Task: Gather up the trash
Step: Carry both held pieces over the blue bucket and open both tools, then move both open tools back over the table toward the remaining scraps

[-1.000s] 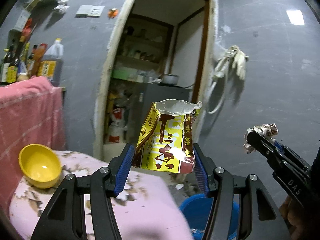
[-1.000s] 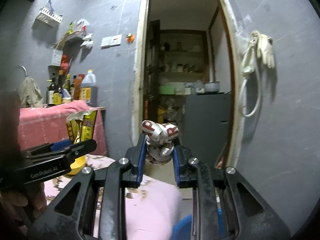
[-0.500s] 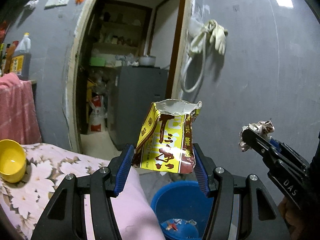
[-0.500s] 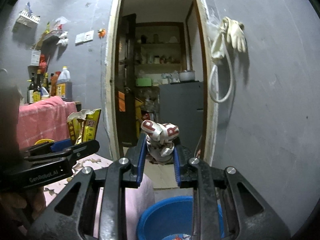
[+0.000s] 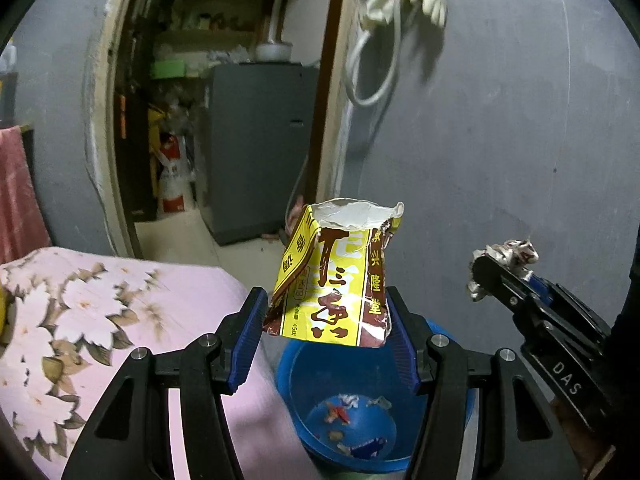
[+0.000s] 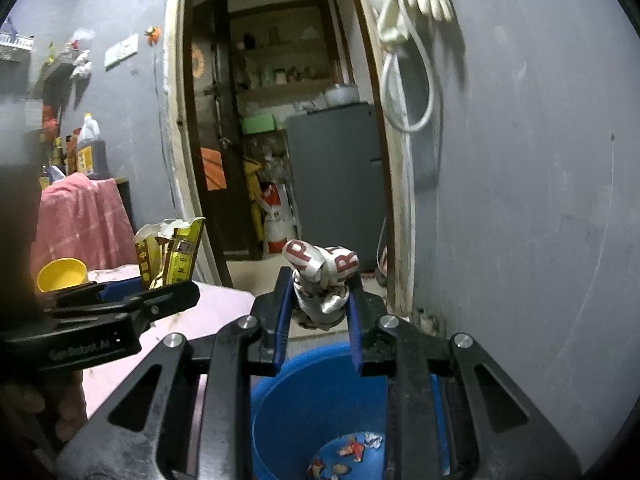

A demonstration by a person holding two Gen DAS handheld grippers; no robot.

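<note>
My left gripper [image 5: 326, 312] is shut on a torn yellow and brown packet [image 5: 332, 276], held upright above a blue bucket [image 5: 296, 380]; the packet also shows in the right wrist view [image 6: 170, 252]. My right gripper [image 6: 320, 292] is shut on a crumpled white and red wrapper [image 6: 322, 280], held over the blue bucket [image 6: 304, 392]. The wrapper also shows in the left wrist view [image 5: 506, 258], to the right of the packet. Small scraps lie in the bucket's bottom.
A table with a pink floral cloth [image 5: 100, 312] stands left of the bucket, with a yellow bowl [image 6: 62, 274] on it. A grey wall [image 5: 500, 120] is on the right. An open doorway [image 6: 280, 120] lies ahead, with gloves and a hose [image 6: 412, 32] hung beside it.
Both grippers have swung right, from over the table to above the blue bucket, still holding the packet and the wrapper. The bucket has come more fully into view.
</note>
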